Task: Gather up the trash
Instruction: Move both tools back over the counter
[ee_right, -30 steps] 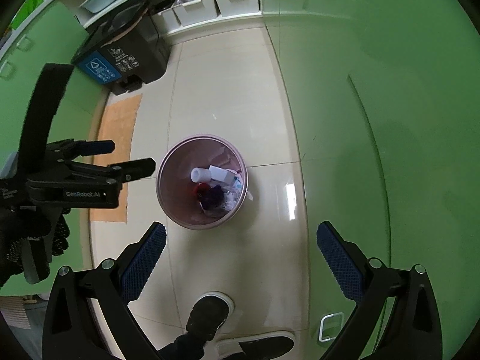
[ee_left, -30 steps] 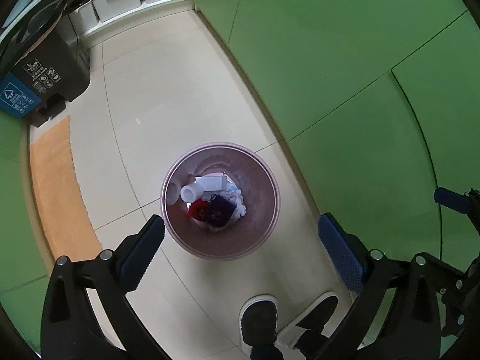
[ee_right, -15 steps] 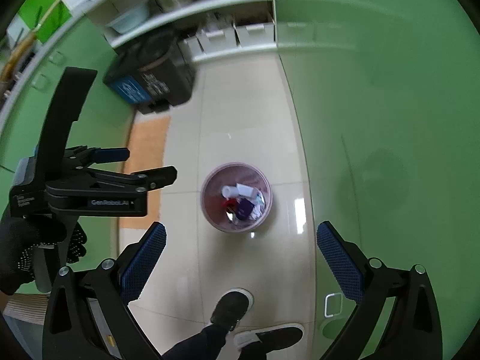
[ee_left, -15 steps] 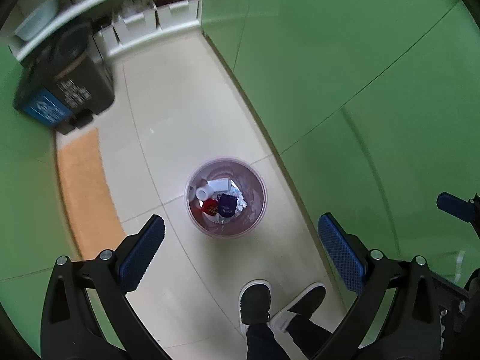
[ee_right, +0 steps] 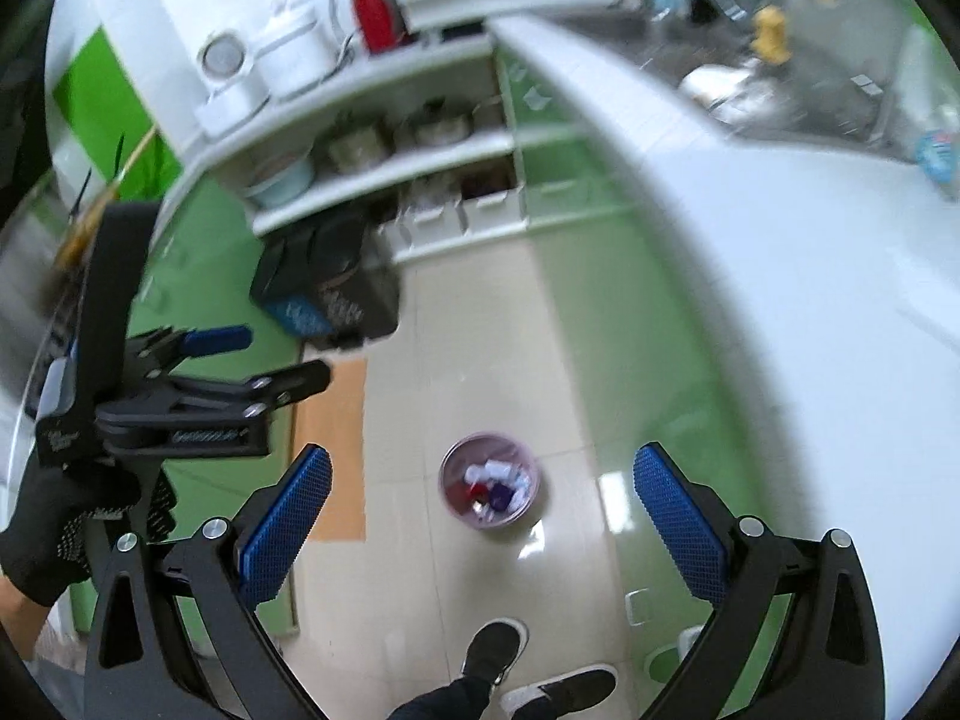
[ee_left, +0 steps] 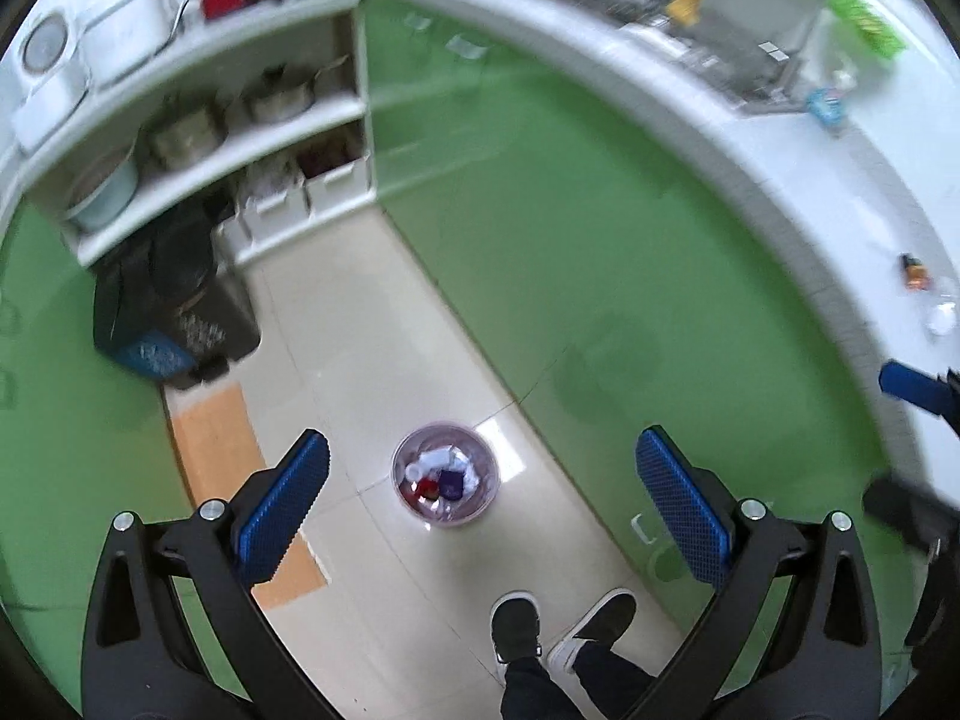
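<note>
Left wrist view looks steeply down from high above the floor; the left gripper [ee_left: 480, 510] is held with its blue-padded fingers [ee_left: 282, 504] spread wide and nothing between them. Far below, framed between the pads, stands the pink waste bin [ee_left: 445, 480] on the pale tiled floor [ee_left: 372, 360], just beside the green cabinet fronts [ee_left: 570, 240]; inside it lies the trash [ee_left: 441, 476], a jumble of white paper, a white roll-like piece, something red and something dark purple. The person's two dark shoes [ee_left: 561, 630] stand on the tiles near the bin, closer to the camera.

Right wrist view shows much the same drop; the right gripper [ee_right: 480, 516] is also parted wide and empty, the bin sitting small between its pads. To its left the other gripper appears side-on, gripped by a hand in a black dotted glove [ee_right: 60, 516], its jaws apart; the two tools are held well apart from each other.

Against the far wall a dark bin with a blue label [ee_left: 174, 318] stands beside an orange mat [ee_left: 240, 480]; above it white open shelves [ee_right: 384, 168] carry pots and white storage boxes, blurred. The white countertop [ee_right: 780, 270] sweeps along the right; a small orange-and-dark item [ee_left: 915, 271] and a clear cup-like thing lie on it, too blurred to name.
</note>
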{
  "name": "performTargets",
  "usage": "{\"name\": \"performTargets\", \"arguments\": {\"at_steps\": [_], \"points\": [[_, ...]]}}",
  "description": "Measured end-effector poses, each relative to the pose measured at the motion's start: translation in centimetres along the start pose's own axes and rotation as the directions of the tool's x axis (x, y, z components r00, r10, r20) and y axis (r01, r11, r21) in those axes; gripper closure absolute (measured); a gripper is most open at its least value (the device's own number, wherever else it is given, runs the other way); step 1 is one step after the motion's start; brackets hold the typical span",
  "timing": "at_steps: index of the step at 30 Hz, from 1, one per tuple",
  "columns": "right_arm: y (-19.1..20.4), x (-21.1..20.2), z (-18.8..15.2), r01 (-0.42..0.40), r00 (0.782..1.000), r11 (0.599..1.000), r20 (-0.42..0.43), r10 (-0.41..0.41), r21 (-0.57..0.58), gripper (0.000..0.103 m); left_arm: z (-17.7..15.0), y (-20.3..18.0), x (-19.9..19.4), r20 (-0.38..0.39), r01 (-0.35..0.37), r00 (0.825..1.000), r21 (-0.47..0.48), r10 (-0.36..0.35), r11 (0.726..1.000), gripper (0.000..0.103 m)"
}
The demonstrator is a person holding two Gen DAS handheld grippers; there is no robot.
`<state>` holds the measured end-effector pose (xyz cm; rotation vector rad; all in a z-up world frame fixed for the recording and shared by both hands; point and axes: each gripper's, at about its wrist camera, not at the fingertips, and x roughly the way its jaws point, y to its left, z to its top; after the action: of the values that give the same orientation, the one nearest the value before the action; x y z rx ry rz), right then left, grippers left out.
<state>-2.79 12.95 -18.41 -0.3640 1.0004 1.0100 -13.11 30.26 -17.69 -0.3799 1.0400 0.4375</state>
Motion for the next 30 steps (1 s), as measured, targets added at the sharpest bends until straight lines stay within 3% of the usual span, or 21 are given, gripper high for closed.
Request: {"name": "performTargets", "arguments": {"at_steps": [8,15,24,30], "points": [[-7.1,-9.7,0.3,0.128,0.983,0.982,0.115,-0.145,0.140,0.006,3.5,-7.5,-5.3,0.055,0.081,0.994,0.139,-0.089,0.987,0.003],[-15.1,-15.8,-2.5,0.241,0.946,0.918,0.134,-0.294,0.315,0.006,5.5,-15.4,-6.9,0.060,0.166,0.980,0.259,-0.188,0.951,0.003],[-23.3,-19.3,-4.9,0.318,0.909,0.837,0.108,-0.403,0.445,0.006,7.8,-25.0,-5.9,0.031,0.241,0.961,0.391,-0.274,0.888,0.003],[-25.4,-19.8,-5.4,0.300,0.913,0.830,0.112,-0.393,0.469,0.006,10.2,-29.7,-2.9,-0.016,0.270,0.956,0.434,-0.293,0.859,0.003]]}}
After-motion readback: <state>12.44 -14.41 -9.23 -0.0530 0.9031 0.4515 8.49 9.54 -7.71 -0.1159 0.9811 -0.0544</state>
